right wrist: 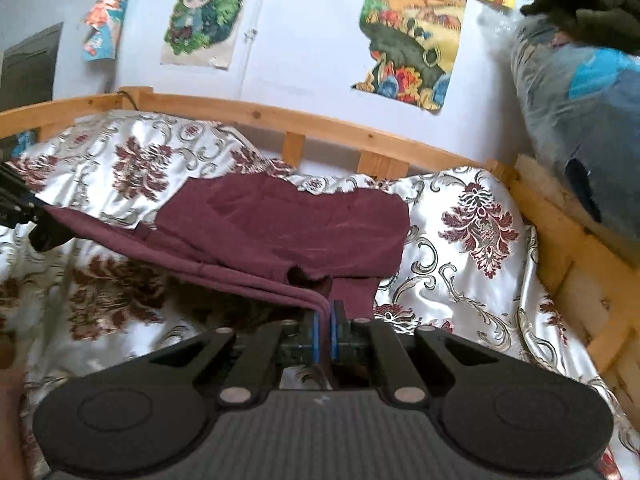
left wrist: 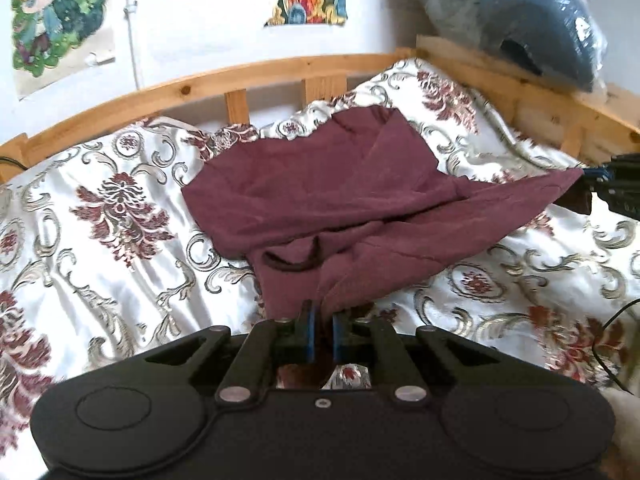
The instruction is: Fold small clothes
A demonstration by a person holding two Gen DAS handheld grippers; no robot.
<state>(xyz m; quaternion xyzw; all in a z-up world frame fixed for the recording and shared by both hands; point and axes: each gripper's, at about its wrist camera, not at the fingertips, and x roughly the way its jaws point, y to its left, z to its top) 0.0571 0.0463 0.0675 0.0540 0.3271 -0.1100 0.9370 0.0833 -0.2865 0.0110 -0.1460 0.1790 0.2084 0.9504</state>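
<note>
- The left gripper (left wrist: 323, 320) sits nearest in its own view, its blue pads drawn almost together with a fold of the maroon garment (left wrist: 320, 200) pinched between them; the pinch looks taken at a near corner or hem so the cloth can be carried over itself.
- The right gripper (right wrist: 328, 316) is likewise closed tight, its pads clamping a doubled edge of the maroon garment (right wrist: 288, 224), which rises off the bedspread toward it.
- Between the two grips the near edge hangs taut and lifted, casting a shadow on the bedspread (right wrist: 120, 292); holding two points apart probably keeps that edge straight for a clean fold.
- Further off, the rest of the garment lies on the floral bedspread (left wrist: 100, 208), rumpled, with a dark loop (left wrist: 292, 260) near the lifted part.
- In the left view the other gripper shows at the right margin, at the garment's drawn-out corner.
- Behind stands the wooden bed rail (left wrist: 200, 84), a plastic-wrapped bundle (left wrist: 532, 28) resting on its right end, and posters (right wrist: 200, 12) on the wall.
- Judged from this, the fold is only started.
</note>
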